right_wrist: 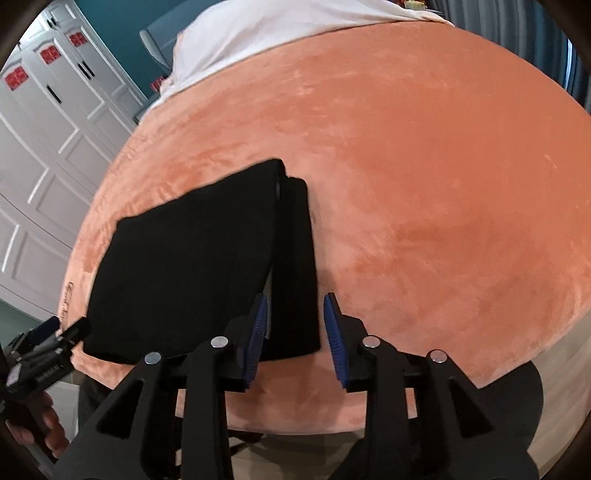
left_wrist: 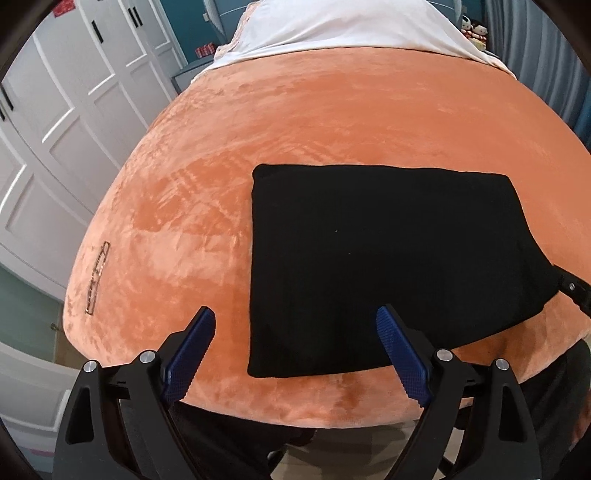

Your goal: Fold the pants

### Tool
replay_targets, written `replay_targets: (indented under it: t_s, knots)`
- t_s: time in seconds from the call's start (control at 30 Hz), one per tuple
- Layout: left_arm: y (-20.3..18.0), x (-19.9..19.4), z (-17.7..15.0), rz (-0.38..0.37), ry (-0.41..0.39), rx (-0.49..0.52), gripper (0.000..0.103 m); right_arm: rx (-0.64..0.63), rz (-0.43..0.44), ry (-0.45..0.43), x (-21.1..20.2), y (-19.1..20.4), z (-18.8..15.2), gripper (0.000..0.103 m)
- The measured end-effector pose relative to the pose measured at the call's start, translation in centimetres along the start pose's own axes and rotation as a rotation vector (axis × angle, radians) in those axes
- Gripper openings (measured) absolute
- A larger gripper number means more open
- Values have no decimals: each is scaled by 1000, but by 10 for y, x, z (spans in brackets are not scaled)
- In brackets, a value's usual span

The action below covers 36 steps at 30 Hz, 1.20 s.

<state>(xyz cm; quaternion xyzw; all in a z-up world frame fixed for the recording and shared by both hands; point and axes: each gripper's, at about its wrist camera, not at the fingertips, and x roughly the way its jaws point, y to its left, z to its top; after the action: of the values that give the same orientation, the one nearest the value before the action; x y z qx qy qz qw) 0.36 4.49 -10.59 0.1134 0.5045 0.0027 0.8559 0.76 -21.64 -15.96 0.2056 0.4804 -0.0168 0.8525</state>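
Note:
The black pants (left_wrist: 391, 266) lie folded into a compact rectangle on the orange plush blanket (left_wrist: 295, 125), near its front edge. My left gripper (left_wrist: 295, 321) is open, hovering over the bundle's near left corner, holding nothing. In the right wrist view the pants (right_wrist: 184, 266) show a top layer slightly raised, with a narrow lower strip (right_wrist: 295, 266) at its right. My right gripper (right_wrist: 293, 306) is open, its jaws either side of that strip's near end without pinching it. The right gripper's tip (left_wrist: 574, 291) shows at the bundle's right edge in the left wrist view.
The blanket (right_wrist: 424, 184) covers a bed, with white bedding (left_wrist: 351, 26) at the far end. White wardrobe doors (left_wrist: 55, 129) stand to the left. The left gripper's body (right_wrist: 40, 354) shows at the lower left of the right wrist view.

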Motion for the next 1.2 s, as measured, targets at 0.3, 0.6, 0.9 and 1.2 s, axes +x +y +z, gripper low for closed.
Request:
replay_targets:
  t_s: [0.3,0.6,0.9,1.2]
  knots:
    - [1,0,1,-20,41,-29,87,7,54,-22,-3,14,7,38]
    - [5,-2,-1,-11,48,-42,87,-6,48,-60,-13,19,3,62]
    - [4,-1,-1,-22,52,-42,87,-87,9,-38,-14,30,4,73]
    - [13,1,-7,33,44,-25,87,-89,13,43,7,24,-17,13]
